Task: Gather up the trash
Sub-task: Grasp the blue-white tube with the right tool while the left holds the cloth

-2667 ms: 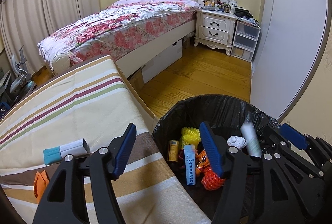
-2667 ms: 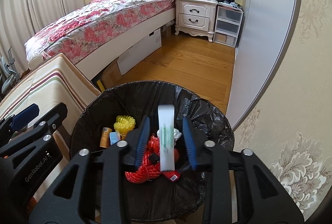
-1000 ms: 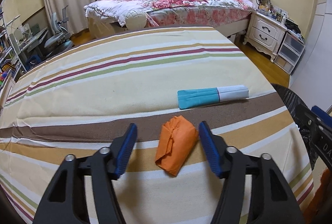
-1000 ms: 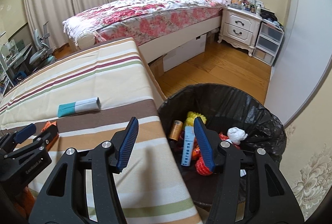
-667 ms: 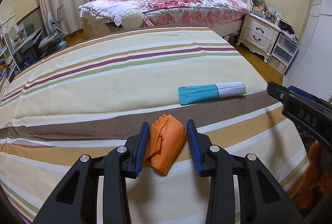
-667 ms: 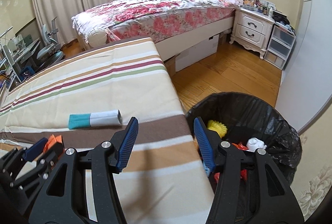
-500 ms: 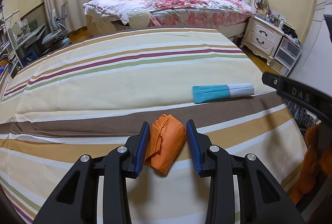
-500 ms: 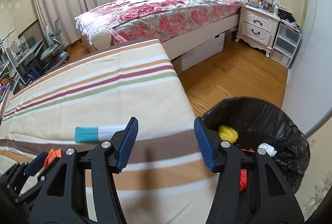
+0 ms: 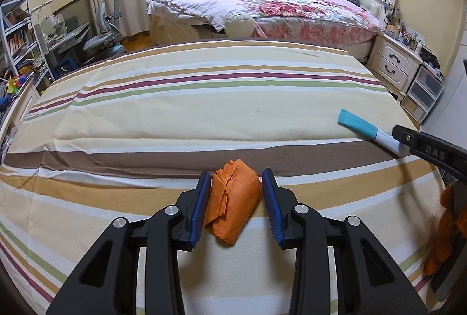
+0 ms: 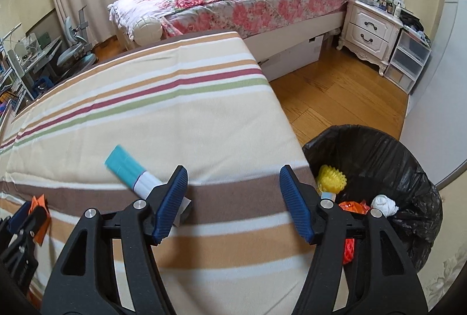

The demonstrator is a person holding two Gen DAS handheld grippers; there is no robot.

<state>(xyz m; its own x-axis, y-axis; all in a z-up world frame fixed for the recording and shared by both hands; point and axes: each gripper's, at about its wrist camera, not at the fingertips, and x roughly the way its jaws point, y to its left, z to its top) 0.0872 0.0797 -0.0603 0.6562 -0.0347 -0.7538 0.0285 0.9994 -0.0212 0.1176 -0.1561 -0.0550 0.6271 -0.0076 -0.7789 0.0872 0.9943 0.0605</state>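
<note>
My left gripper is shut on a crumpled orange wad low over the striped cloth. A teal-and-white tube lies slanted on the cloth at the right. One of my right gripper's fingers is at the tube's white end. In the right wrist view the right gripper has its jaws opening with nothing between them. The tube sits just left of them, its white end behind the left finger. The black-bagged bin stands at the right.
The bin holds a yellow ball, a white wad and orange-red scraps. Beyond the cloth are a floral bed, a white nightstand and plastic drawers. Wooden floor lies between the bed and the bin.
The left gripper closed on the orange wad and kept hold. The right gripper swung left from above the bin to the tube and spread its jaws wider. The tube now lies slanted.
</note>
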